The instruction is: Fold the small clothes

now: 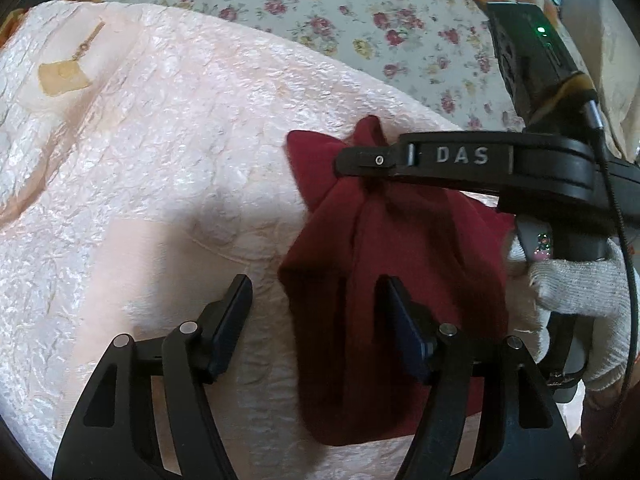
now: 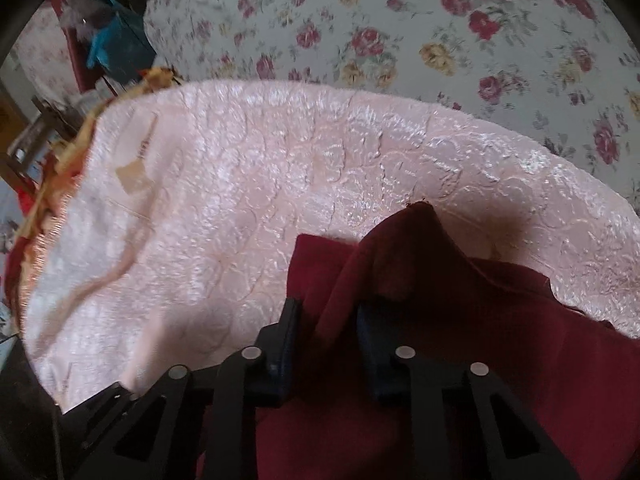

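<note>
Cloth (image 1: 400, 240), dark red and small, lies bunched on a pink quilted cover (image 1: 160, 160) spread over a floral sheet (image 1: 320, 4). In the left wrist view, the right gripper (image 1: 360, 160) comes in from the right, held by a hand in a white knit glove (image 1: 580, 292), and pinches a fold of the cloth so that a peak stands up above its tip. The right wrist view shows that gripper's jaws narrowed on a raised ridge of the red fabric, which runs between the pads. The left gripper (image 1: 316, 316) stands spread wide: one finger (image 1: 232, 320) is over the bare pink cover, the other over the cloth, and nothing is pinched between them. A tan patch (image 1: 64, 76) marks the cover's far left part.
</note>
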